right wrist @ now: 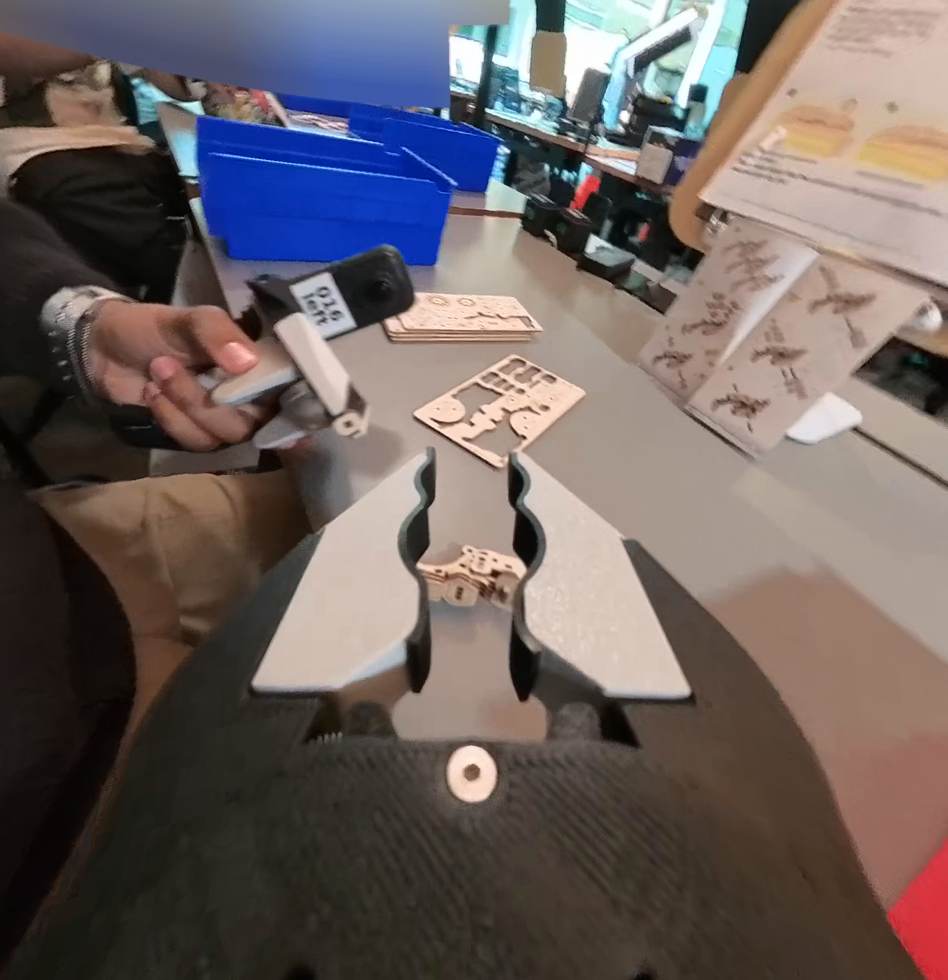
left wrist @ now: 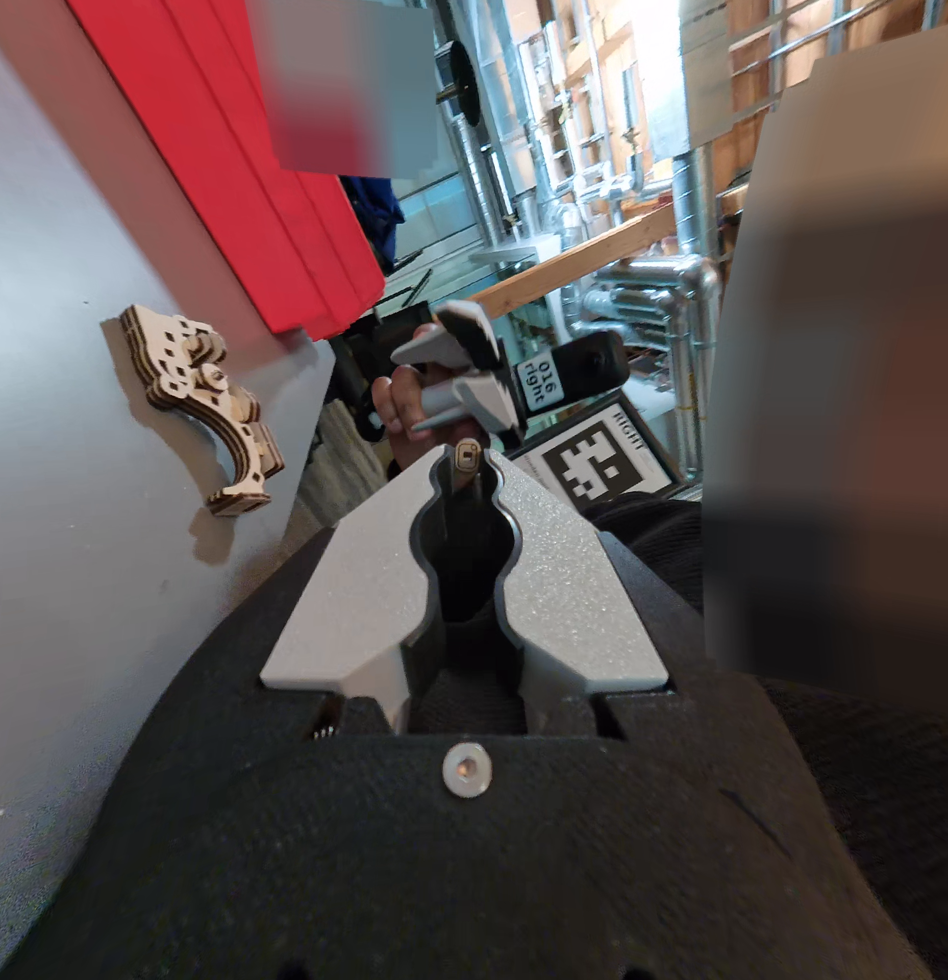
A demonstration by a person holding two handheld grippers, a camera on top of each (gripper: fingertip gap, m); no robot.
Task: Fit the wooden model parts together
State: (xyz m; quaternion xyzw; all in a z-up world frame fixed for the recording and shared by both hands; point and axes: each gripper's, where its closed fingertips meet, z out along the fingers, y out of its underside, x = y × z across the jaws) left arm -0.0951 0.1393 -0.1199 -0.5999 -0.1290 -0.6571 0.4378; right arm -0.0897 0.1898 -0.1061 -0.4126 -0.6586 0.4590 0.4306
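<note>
My left gripper [left wrist: 465, 451] is shut on a small wooden piece [left wrist: 466, 458] with a square hole, held in the air off the table's edge. It also shows in the right wrist view [right wrist: 350, 421], in a person's hand, with the piece [right wrist: 349, 424] at its tips. The layered wooden assembly [left wrist: 196, 403] lies on the grey table [left wrist: 63, 477], apart from both grippers. My right gripper [right wrist: 472, 466] is open and empty, and the assembly [right wrist: 472, 583] shows on the table through the gap between its fingers. The right gripper [left wrist: 488, 371] faces the left one.
A cut wooden sheet [right wrist: 498, 408] and a stack of sheets [right wrist: 461, 318] lie farther back on the table. Blue bins [right wrist: 323, 185] stand behind. A red bin [left wrist: 222, 159] is near the assembly. An instruction board [right wrist: 832, 106] and printed cards [right wrist: 753, 344] stand at right. The grippers' ends are close to 6 cm from one another.
</note>
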